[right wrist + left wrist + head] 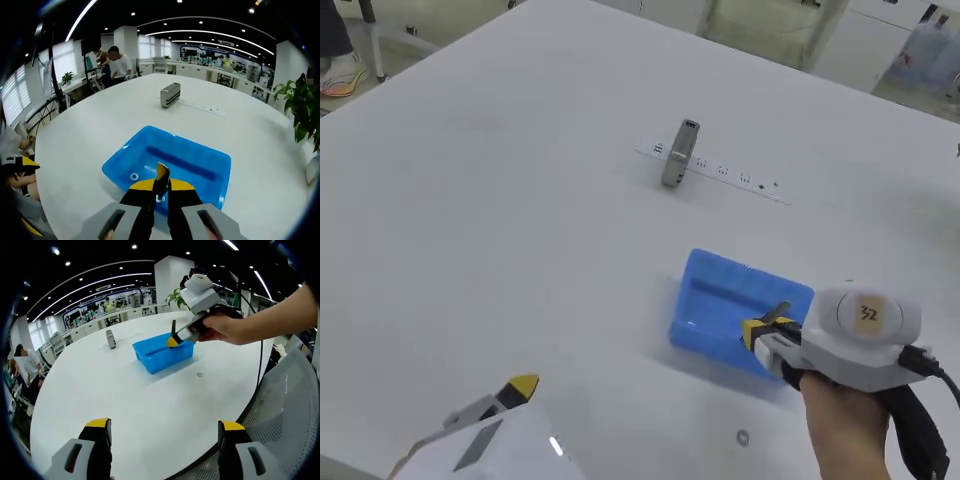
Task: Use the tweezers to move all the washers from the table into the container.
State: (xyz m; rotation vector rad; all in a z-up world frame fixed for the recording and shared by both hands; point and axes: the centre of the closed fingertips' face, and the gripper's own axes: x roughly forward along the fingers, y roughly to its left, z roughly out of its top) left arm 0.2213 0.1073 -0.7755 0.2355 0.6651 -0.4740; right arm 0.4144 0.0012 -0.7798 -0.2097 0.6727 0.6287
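Observation:
A blue container (735, 300) sits on the white table (520, 220). My right gripper (760, 332) hovers over its near right corner, shut on dark tweezers (780, 313) that point down into it. In the right gripper view the tweezers (162, 175) stick out between the closed jaws above the container (190, 162), and a washer (134, 176) lies on its floor. Another washer (743, 437) lies on the table in front of the container. My left gripper (162, 432) is open and empty at the near left, well away from the container (162, 352).
A grey block (678, 155) stands on a white power strip (720, 170) farther back on the table. Desks, people and a plant (300, 107) are in the room beyond. A mesh chair (280, 410) is by the table edge.

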